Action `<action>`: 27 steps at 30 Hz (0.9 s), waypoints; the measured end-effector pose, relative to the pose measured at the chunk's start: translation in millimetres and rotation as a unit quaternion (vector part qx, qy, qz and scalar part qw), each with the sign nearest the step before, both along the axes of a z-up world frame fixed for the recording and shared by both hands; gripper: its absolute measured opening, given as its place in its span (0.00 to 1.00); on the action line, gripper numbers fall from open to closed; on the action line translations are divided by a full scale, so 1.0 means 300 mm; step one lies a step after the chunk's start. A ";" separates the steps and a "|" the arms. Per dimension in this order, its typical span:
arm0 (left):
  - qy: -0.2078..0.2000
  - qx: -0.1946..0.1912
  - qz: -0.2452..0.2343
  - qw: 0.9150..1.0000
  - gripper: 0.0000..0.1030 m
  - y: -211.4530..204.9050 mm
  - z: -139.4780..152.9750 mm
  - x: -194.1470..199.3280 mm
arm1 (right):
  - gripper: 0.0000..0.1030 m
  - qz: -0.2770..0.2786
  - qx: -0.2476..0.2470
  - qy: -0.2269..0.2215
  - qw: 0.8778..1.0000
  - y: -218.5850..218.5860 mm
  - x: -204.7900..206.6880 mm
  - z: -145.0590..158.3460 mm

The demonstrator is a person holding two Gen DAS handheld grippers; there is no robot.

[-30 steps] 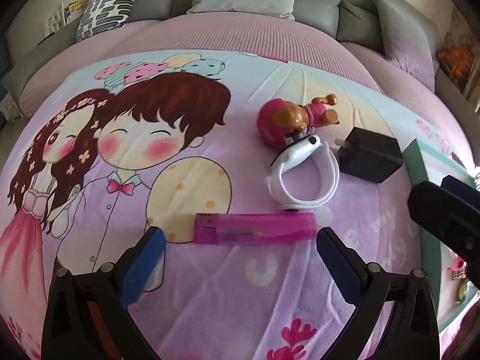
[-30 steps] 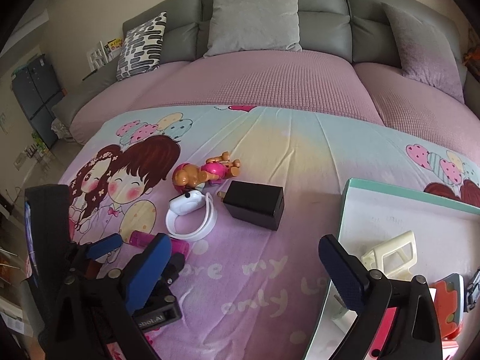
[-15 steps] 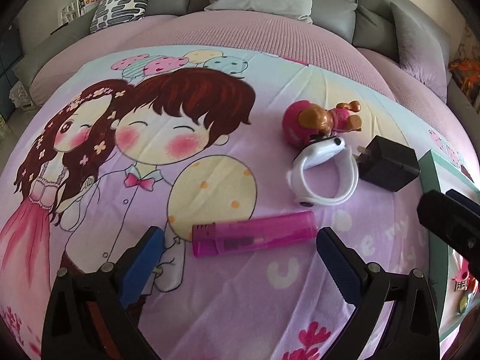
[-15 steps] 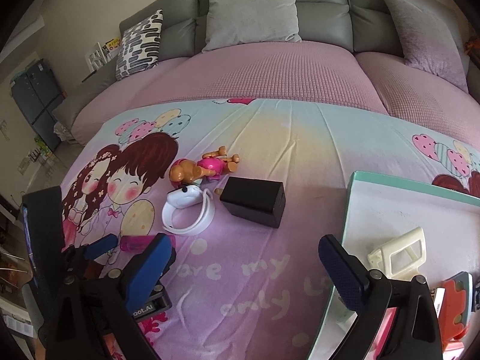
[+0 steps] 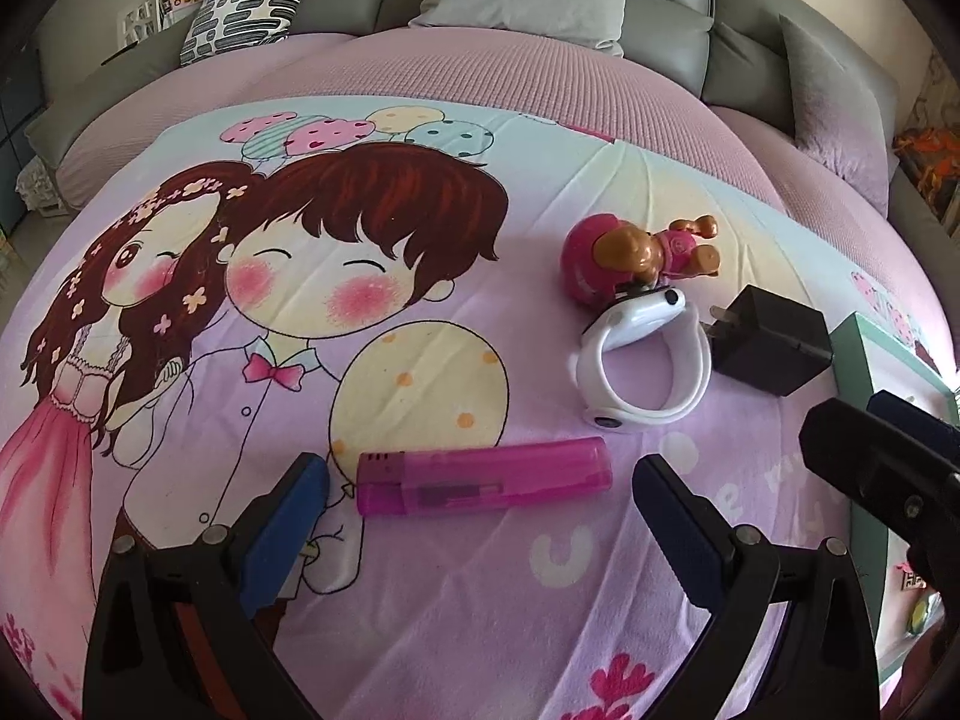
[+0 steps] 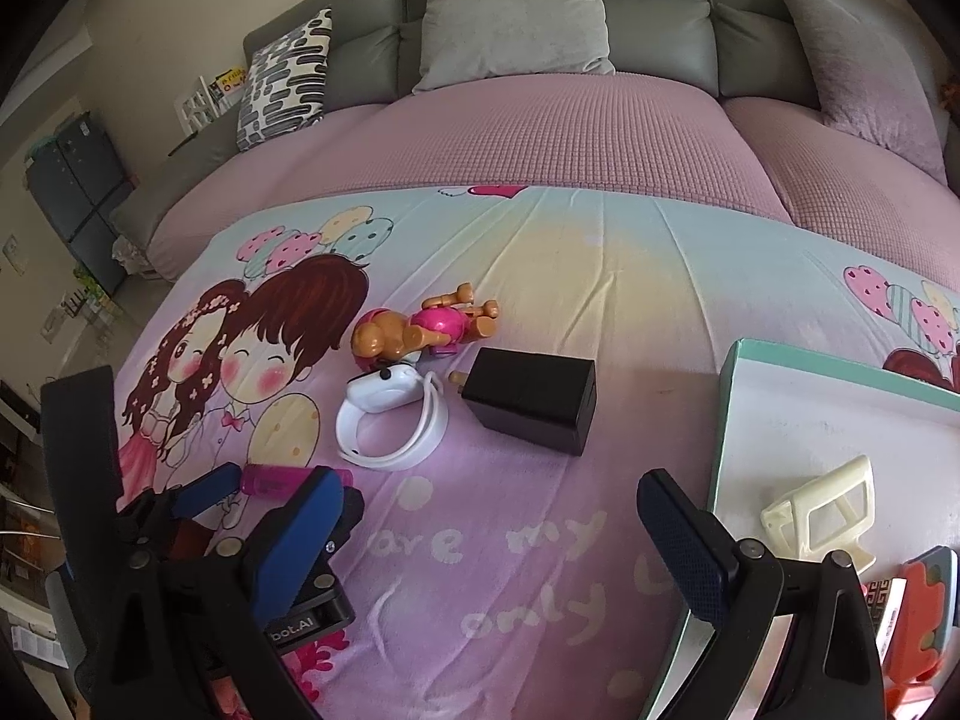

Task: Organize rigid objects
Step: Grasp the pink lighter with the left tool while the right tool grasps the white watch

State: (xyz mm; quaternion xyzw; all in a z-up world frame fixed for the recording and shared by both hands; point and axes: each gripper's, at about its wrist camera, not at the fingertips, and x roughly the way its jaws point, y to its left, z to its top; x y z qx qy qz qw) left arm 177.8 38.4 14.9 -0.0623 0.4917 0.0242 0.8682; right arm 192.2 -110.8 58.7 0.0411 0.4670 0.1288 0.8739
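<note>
Left gripper [image 5: 480, 510] hovers over the pink lighter [image 5: 483, 483], jaws wide and empty, next it probably needs lowering and clamping.

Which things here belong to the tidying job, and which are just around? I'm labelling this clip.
Job things: pink lighter, white watch, black charger, toy dog, tray already holding a cream plastic piece, open left gripper, open right gripper.

Just around: cartoon blanket, grey cushions, patterned pillow.
</note>
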 end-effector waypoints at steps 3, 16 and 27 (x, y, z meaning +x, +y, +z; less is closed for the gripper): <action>0.005 0.007 -0.002 1.000 0.98 0.000 -0.004 -0.002 | 0.97 0.000 -0.003 0.005 1.000 0.002 0.005 -0.010; 0.000 -0.004 0.006 1.000 0.93 0.055 0.008 -0.028 | 0.97 0.033 -0.011 0.021 0.999 0.100 0.042 -0.044; -0.009 0.006 0.006 1.000 0.93 0.030 -0.003 0.001 | 0.97 0.029 -0.014 0.024 0.999 0.091 0.052 -0.048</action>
